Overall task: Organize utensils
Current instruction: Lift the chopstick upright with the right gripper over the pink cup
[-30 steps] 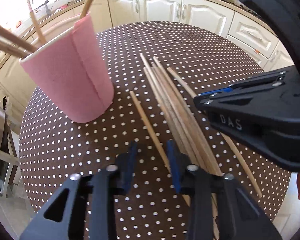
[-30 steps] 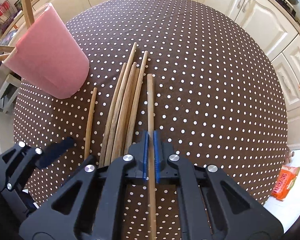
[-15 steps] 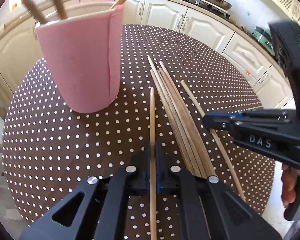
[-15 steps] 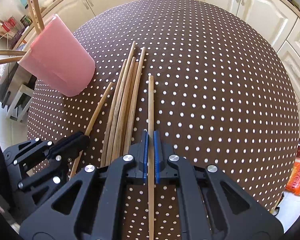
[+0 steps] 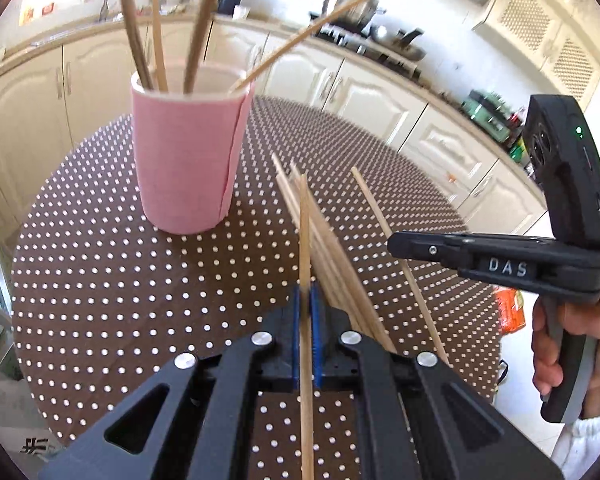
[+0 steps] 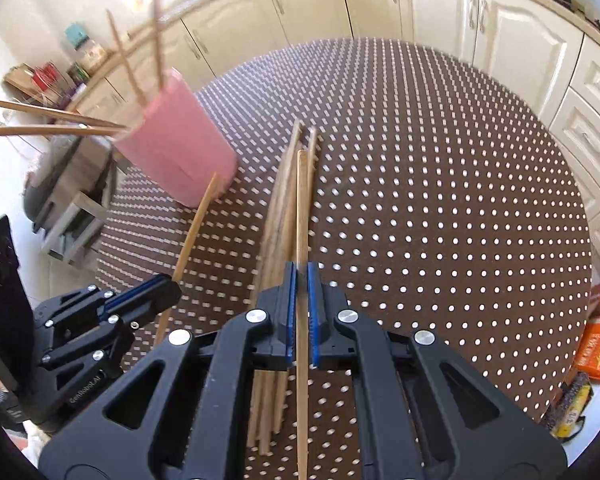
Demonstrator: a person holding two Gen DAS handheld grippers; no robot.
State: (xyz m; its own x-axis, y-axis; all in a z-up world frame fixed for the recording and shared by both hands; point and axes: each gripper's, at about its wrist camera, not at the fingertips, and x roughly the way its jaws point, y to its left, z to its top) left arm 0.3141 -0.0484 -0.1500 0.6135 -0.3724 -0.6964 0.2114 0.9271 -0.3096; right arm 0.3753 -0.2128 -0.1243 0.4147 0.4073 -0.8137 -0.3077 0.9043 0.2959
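Left wrist view. The left gripper (image 5: 307, 312) is clamped on a single chopstick (image 5: 305, 248), blue pads pinching it at about mid-length; the stick runs straight ahead along the fingers, its far tip reaching over the loose bundle of chopsticks (image 5: 332, 264) lying on the dotted tablecloth (image 5: 140, 280). The bundle sits just right of the gripped stick, fanning away toward the far side. The pink cup (image 5: 186, 152) stands upright ahead and to the left, well apart from the pads, with several chopsticks leaning out of it. The right gripper (image 5: 396, 243) enters from the right, seen side-on, with another chopstick (image 5: 384, 236) passing at its tip.

Right wrist view. The right gripper (image 6: 301, 304) is closed on its own chopstick (image 6: 301, 220), held between the blue pads and pointing forward, lifted above the bundle (image 6: 280, 224), which lies just left of and beneath it. The cup (image 6: 176, 152) is up and to the left, somewhat blurred. The left gripper (image 6: 168, 292) shows low left, with its stick (image 6: 196, 224) angling up toward the cup's base.
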